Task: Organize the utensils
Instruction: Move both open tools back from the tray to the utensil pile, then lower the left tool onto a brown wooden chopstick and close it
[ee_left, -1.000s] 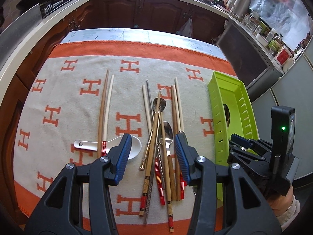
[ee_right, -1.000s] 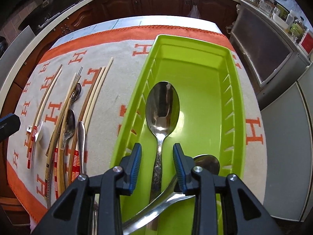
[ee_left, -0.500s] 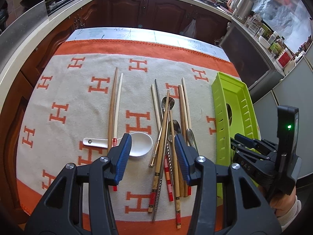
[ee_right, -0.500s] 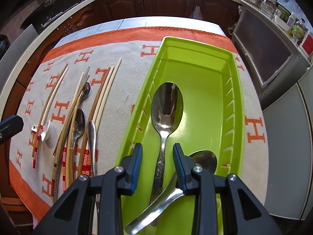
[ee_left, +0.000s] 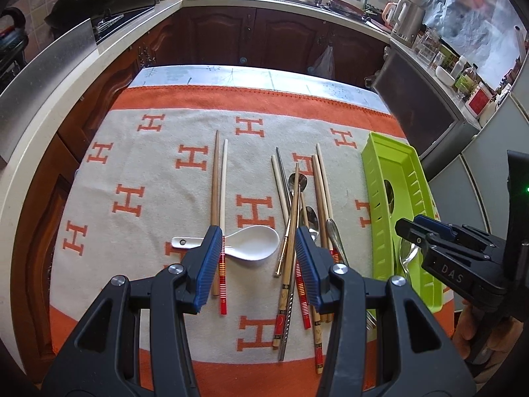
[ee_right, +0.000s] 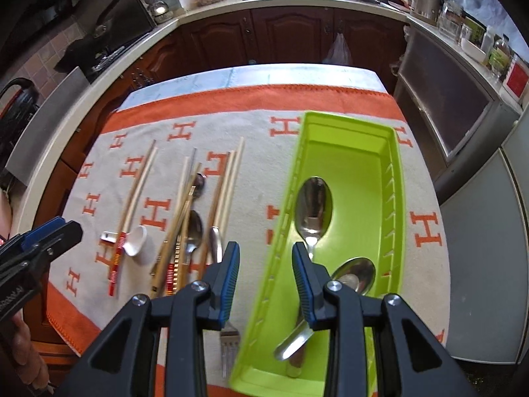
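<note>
Orange and cream cloth point(ee_left: 158, 178) with H marks covers the table under my left gripper point(ee_left: 258, 261) — its blue-padded jaws stand wide apart and hold nothing. Just beyond the jaws lies a white ceramic spoon point(ee_left: 251, 243), bowl to the right, with a pair of chopsticks point(ee_left: 219, 198) laid across its handle and running away toward the far side. To the right of that is a loose pile of chopsticks point(ee_left: 291, 251), wooden and metal, crossing over two small metal spoons point(ee_left: 309, 218). Further right sits the lime-green plastic tray point(ee_left: 373, 198), seen edge-on, and my right gripper point(ee_left: 426, 231) hangs over its near end, a hand behind it at the right edge.

From the right wrist, the right gripper point(ee_right: 264, 271) is also open wide and empty, hovering above the left wall of the green tray point(ee_right: 396, 178). Inside the tray lie two large steel spoons: one point(ee_right: 313, 208) lengthwise with its bowl toward the far end, the other point(ee_right: 353, 276) angled across its handle nearer me. On the cloth just left of the tray, a fork point(ee_right: 228, 340) shows its tines below the left jaw — blurred. The chopstick pile and white spoon point(ee_right: 137, 241) lie further left.
</note>
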{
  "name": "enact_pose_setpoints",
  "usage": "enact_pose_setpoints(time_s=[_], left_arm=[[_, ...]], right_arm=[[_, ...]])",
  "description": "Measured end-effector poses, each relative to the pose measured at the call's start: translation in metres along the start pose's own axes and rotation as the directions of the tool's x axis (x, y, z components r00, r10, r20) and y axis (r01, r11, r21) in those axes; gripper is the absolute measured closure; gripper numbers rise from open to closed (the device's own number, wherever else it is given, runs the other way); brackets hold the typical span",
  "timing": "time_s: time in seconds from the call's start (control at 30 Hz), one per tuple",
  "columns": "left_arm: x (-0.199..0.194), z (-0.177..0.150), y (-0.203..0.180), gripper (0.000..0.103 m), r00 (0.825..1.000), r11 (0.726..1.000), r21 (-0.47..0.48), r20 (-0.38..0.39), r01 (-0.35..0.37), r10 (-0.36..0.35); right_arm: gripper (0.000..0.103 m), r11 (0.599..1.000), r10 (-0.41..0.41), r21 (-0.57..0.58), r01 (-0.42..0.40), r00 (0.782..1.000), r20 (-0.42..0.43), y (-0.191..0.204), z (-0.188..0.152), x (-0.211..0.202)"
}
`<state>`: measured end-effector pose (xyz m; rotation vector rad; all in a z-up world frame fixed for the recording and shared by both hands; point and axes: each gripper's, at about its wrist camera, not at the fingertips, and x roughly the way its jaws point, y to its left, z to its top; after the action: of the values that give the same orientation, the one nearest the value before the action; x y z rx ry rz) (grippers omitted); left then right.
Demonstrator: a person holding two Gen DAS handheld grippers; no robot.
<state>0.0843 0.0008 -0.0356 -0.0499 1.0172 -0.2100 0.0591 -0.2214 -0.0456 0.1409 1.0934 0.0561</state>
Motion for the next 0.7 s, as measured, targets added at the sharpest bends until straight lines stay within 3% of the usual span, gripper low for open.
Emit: enact_pose_setpoints(time_s=[0.4, 0.7], left_arm=[[-0.013, -0.004, 0.02, 0.06, 1.0, 1.0, -0.009, 0.01, -0.018, 0.018], [0.005, -0.001, 0.051, 0.06, 0.999, 0.999, -0.031, -0.038, -0.011, 0.01]], right_arm=[[0.07, 0.993, 0.064, -0.098, -0.063, 0.998, 0.009, 0.051, 0.001, -0.016], [0.07, 0.991, 0.115, -0.067, -0.117, 0.993, -0.027, 0.06, 0.012, 0.002]])
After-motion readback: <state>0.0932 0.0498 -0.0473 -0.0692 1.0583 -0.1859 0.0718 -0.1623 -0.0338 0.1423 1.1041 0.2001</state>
